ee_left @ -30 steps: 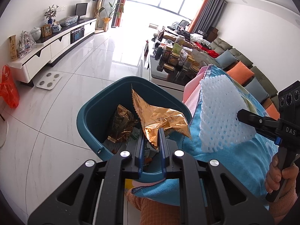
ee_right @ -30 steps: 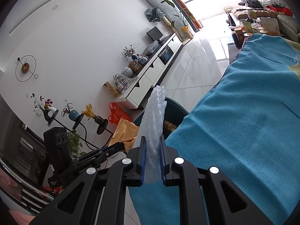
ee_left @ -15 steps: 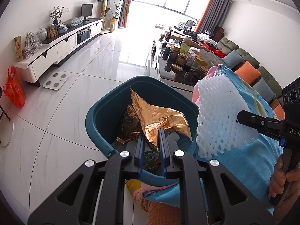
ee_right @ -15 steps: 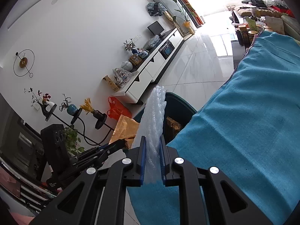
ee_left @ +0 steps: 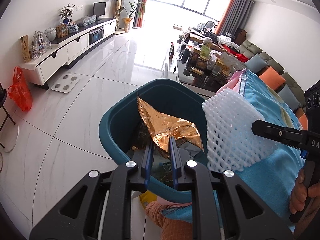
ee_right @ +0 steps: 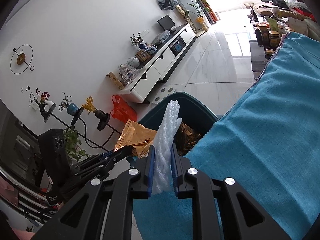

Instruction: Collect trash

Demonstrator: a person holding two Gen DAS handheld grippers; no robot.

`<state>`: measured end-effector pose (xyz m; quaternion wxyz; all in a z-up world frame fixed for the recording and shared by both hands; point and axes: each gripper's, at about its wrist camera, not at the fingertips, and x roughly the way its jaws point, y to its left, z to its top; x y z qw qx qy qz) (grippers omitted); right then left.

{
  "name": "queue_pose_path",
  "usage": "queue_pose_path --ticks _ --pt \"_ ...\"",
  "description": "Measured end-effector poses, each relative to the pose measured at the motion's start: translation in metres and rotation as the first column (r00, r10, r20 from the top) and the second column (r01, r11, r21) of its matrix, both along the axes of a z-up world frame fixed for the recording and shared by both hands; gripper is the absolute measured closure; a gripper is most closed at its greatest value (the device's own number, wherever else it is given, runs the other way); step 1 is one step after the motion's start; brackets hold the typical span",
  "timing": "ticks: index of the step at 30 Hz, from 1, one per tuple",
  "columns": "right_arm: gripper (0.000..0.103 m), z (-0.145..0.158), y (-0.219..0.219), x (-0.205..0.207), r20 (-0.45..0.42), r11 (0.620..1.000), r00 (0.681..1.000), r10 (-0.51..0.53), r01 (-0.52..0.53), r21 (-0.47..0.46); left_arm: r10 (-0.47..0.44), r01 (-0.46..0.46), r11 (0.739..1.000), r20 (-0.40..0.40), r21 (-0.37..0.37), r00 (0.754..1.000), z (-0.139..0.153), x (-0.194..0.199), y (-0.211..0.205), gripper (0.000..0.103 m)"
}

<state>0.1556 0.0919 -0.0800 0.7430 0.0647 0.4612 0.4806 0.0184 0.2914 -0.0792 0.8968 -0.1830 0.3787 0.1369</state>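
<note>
A teal bin (ee_left: pixel 112 124) stands on the white floor with wrappers inside. My left gripper (ee_left: pixel 161 141) hangs over its near rim, shut on the lower corner of a crumpled gold foil wrapper (ee_left: pixel 166 124) that stands above the bin's opening. To the right, the right gripper (ee_left: pixel 258 128) holds a white foam net (ee_left: pixel 228 132) beside the bin's right rim, in front of a blue towel (ee_left: pixel 266 104). In the right wrist view the right gripper (ee_right: pixel 162 147) has the foam net (ee_right: pixel 167 132) edge-on between its pads; its jaws are opening. Beyond it are the bin (ee_right: pixel 192 108) and the gold wrapper (ee_right: pixel 136 136).
A low table (ee_left: pixel 180 76) crowded with jars stands behind the bin, with a sofa and cushions (ee_left: pixel 270 76) to its right. A white TV cabinet (ee_left: pixel 66 52), a red plastic bag (ee_left: pixel 20 92) and a floor scale (ee_left: pixel 65 82) are at the left. A hand (ee_left: pixel 300 192) grips the right handle.
The right gripper has carried the foam net leftward, closer to the bin's rim. The bin has come nearer to the middle of the left wrist view. The gap between the right pads looks slightly wider.
</note>
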Motion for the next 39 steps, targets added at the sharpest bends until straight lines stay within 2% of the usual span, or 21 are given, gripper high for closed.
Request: queue_pose_path --ticks 7,9,12,21,26,31,34,36,39 --pt "0.081 -0.003 0.009 0.003 0.004 1.000 1.000 -0.001 0.001 -0.030 0.024 -0.024 1.000 -0.001 -0.005 1.000 -0.006 0.002 0.005 0.072" --pt "0.072 -0.003 0.010 0.003 0.007 0.999 1.000 -0.004 0.004 -0.033 0.028 -0.028 1.000 0.002 -0.009 1.000 -0.006 0.002 0.007 0.070" --pt "0.068 -0.002 0.012 0.002 0.015 1.000 1.000 -0.002 0.002 -0.029 0.031 -0.031 0.999 0.007 -0.015 0.999 -0.006 0.000 0.007 0.067" --pt "0.068 -0.001 0.003 0.001 0.011 1.000 1.000 0.007 -0.007 -0.001 0.009 -0.007 1.000 0.047 -0.027 0.999 0.001 -0.008 0.001 0.061" --pt "0.067 0.004 -0.010 -0.004 0.036 1.000 0.999 0.000 0.000 0.005 -0.012 0.015 0.999 0.077 -0.030 0.997 0.008 -0.018 -0.002 0.057" --pt "0.057 0.012 -0.032 -0.014 0.101 1.000 0.995 -0.016 0.015 0.010 -0.051 0.055 0.998 0.121 -0.029 0.991 0.019 -0.023 -0.013 0.049" --pt "0.046 0.019 -0.052 -0.023 0.159 0.999 0.986 -0.043 0.042 0.011 -0.080 0.082 0.997 0.160 -0.008 0.984 0.027 -0.030 -0.025 0.038" --pt "0.034 0.022 -0.068 -0.029 0.197 0.997 0.978 -0.073 0.071 0.015 -0.104 0.103 0.995 0.191 0.017 0.976 0.035 -0.035 -0.035 0.024" --pt "0.026 0.027 -0.094 -0.038 0.250 0.992 0.960 -0.129 0.127 0.026 -0.136 0.127 0.990 0.233 0.054 0.963 0.044 -0.040 -0.055 0.007"
